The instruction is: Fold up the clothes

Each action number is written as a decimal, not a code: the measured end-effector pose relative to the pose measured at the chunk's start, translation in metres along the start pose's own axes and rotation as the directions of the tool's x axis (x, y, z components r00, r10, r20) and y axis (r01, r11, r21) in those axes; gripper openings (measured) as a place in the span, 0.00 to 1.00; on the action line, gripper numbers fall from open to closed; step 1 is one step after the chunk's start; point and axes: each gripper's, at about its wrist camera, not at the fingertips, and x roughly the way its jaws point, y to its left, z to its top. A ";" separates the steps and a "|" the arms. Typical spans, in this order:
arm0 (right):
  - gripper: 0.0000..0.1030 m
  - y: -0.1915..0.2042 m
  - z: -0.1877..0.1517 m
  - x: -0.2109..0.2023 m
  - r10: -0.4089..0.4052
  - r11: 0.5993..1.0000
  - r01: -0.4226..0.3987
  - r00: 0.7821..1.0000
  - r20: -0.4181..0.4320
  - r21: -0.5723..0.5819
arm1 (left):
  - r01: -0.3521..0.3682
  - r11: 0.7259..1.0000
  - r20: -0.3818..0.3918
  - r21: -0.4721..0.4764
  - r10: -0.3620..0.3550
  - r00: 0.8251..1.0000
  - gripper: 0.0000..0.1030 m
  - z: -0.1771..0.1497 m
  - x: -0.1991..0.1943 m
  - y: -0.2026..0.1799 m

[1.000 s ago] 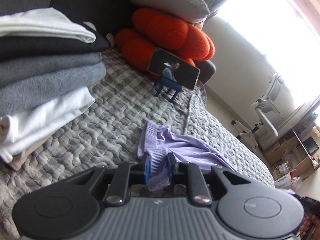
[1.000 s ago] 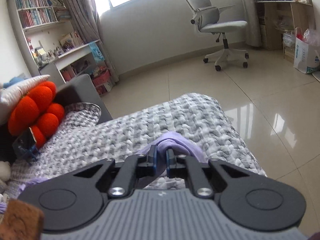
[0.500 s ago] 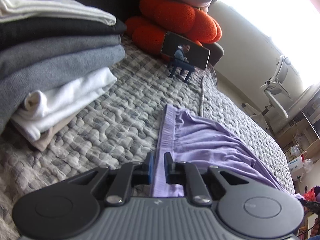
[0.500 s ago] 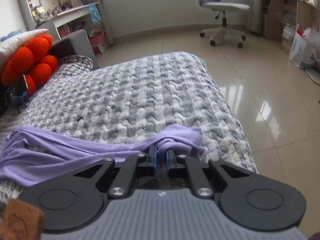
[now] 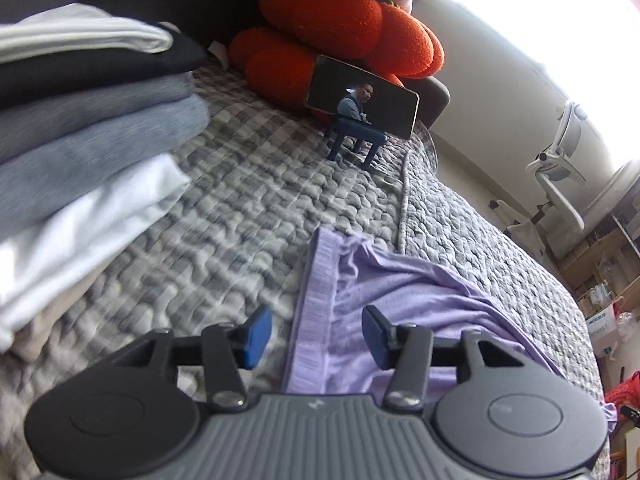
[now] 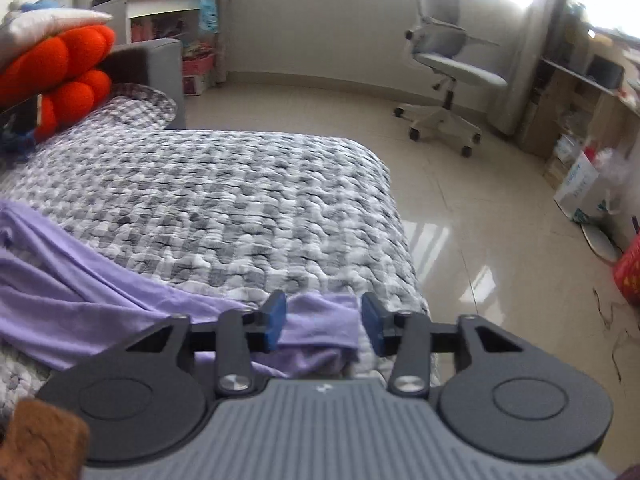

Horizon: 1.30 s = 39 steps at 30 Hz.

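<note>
Now | left gripper (image 5: 316, 334), right gripper (image 6: 323, 322) spread | purple garment (image 5: 400, 296) (no readable label)

Left gripper (image 5: 316, 334) spread wide over the ribbed waistband end of the lilac garment (image 5: 404, 300), pads clear of the cloth. Garment laid out on the grey quilted cover (image 5: 240, 216). Left of the garment, a stack of folded clothes (image 5: 80, 132). Beyond the garment, a phone (image 5: 362, 96) propped against orange cushions (image 5: 340, 28).
</note>
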 end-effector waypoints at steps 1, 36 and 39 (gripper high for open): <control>0.52 0.008 0.001 0.004 0.022 0.998 -0.022 1.000 0.000 -0.054 | -0.006 1.000 -0.004 0.004 0.006 1.000 0.55 0.004 0.008 -0.003; 0.13 0.046 -0.012 0.036 0.099 0.854 -0.167 0.982 -0.162 -0.492 | -0.129 0.983 0.163 0.134 0.107 0.981 0.23 0.032 0.066 -0.035; 0.02 0.051 -0.009 0.035 0.082 0.844 -0.143 0.987 -0.141 -0.516 | -0.134 0.983 0.174 0.125 0.112 0.978 0.23 0.032 0.062 -0.035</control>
